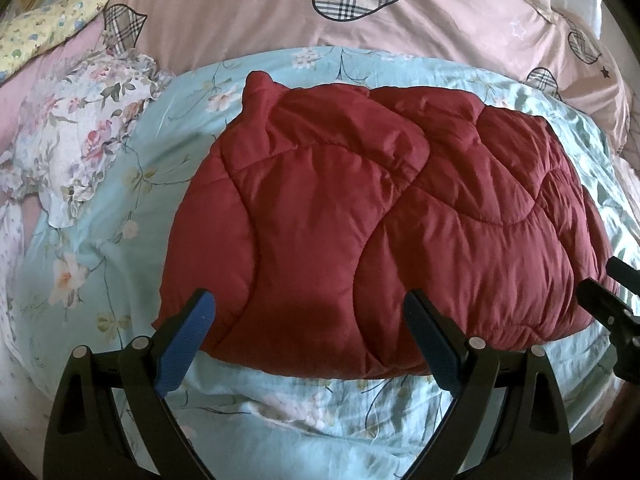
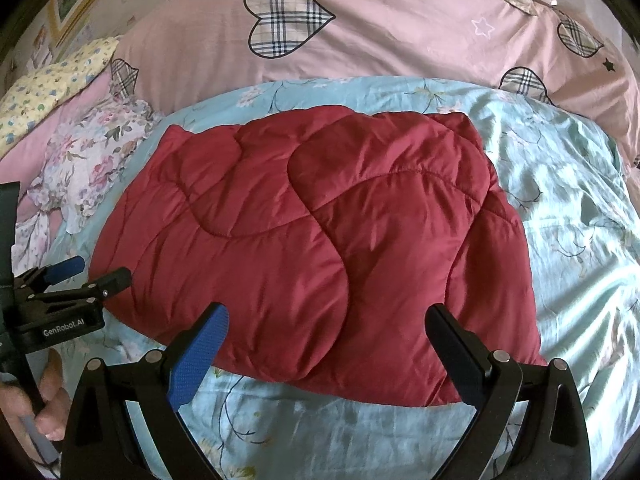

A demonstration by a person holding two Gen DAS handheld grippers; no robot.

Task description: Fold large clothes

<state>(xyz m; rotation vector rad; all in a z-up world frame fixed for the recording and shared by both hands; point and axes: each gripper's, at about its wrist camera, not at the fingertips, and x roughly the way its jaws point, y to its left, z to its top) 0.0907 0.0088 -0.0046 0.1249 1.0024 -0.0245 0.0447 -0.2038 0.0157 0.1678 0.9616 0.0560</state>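
A dark red quilted padded garment lies folded into a thick rectangle on a light blue floral bed cover. It also shows in the right wrist view. My left gripper is open and empty, just in front of the garment's near edge, towards its left part. My right gripper is open and empty, in front of the near edge, towards its right part. The left gripper also shows at the left edge of the right wrist view, held by a hand. The right gripper's fingers show at the right edge of the left wrist view.
A pink duvet with plaid hearts lies behind the blue cover. A white floral ruffled cloth and a yellow floral pillow lie at the left. A picture frame is at the far left.
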